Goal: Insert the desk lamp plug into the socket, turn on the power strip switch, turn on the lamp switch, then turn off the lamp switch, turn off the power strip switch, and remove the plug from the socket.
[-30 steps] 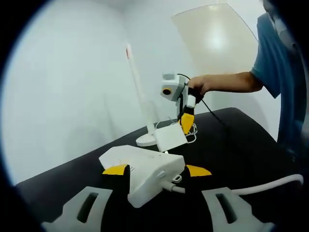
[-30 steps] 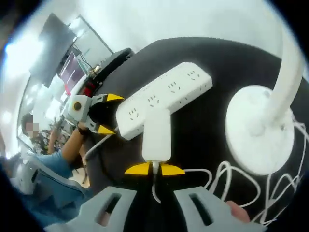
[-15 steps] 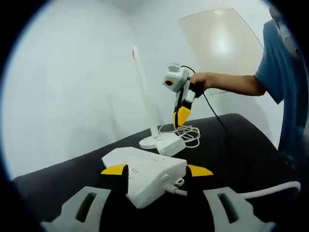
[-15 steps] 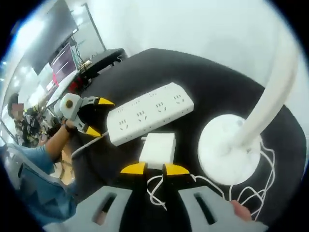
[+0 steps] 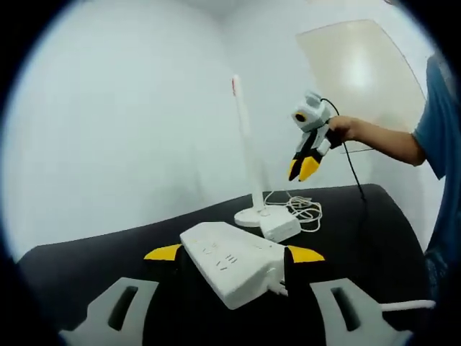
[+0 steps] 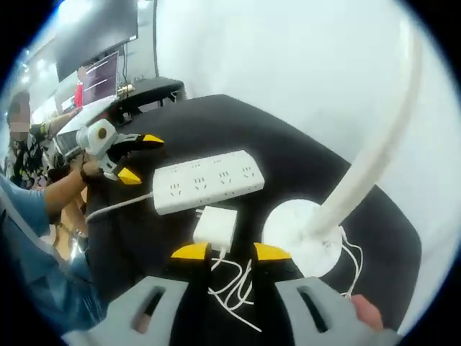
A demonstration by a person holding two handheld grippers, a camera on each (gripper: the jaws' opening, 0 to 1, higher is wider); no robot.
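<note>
A: Where is the plug?

B: The plug (image 6: 215,228), a white block, lies flat on the black table (image 6: 288,155), just beside the power strip (image 6: 207,189) and out of its sockets. In the left gripper view it rests near the lamp base (image 5: 252,215), with the loose cord (image 5: 306,210) coiled next to it.

A: And the right gripper?

B: The right gripper (image 6: 230,251) is released, its yellow tips spread above the table with the plug just ahead of them and nothing between them. In the left gripper view it hangs in the air beside the lamp stem (image 5: 247,148), well above the table.

A: The left one?

B: The left gripper (image 5: 234,253) has its tips on either side of the power strip's near end. I cannot tell whether they press on it or merely flank it.

A: The lamp?

B: It stands upright on its round base, near the table's far edge.
</note>
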